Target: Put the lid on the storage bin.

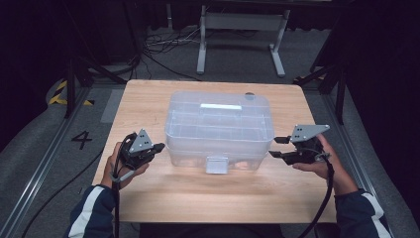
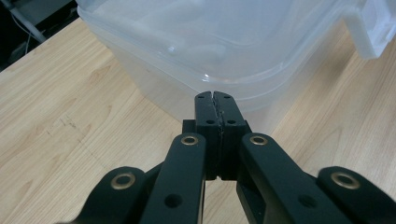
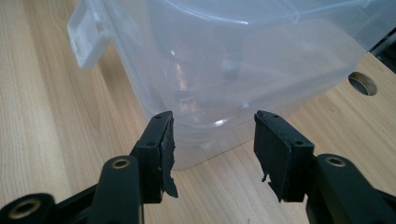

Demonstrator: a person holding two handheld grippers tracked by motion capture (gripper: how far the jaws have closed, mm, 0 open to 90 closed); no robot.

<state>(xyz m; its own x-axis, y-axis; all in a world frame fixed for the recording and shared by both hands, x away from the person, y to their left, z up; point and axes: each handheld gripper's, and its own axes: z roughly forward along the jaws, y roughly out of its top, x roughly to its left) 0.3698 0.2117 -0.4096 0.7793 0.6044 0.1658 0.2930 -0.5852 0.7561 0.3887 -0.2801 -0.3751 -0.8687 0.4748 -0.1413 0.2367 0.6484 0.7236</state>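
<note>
Lidded clear plastic box (image 1: 219, 130) on table (image 1: 148, 198), contents indiscernible.

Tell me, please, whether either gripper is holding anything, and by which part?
Nothing is held. The left gripper is shut on nothing beside the clear plastic box; the right gripper is open, its jaws short of the box's corner.

A clear plastic lidded box (image 1: 219, 130) stands upright, closed, mid-table, latch facing near edge.
</note>
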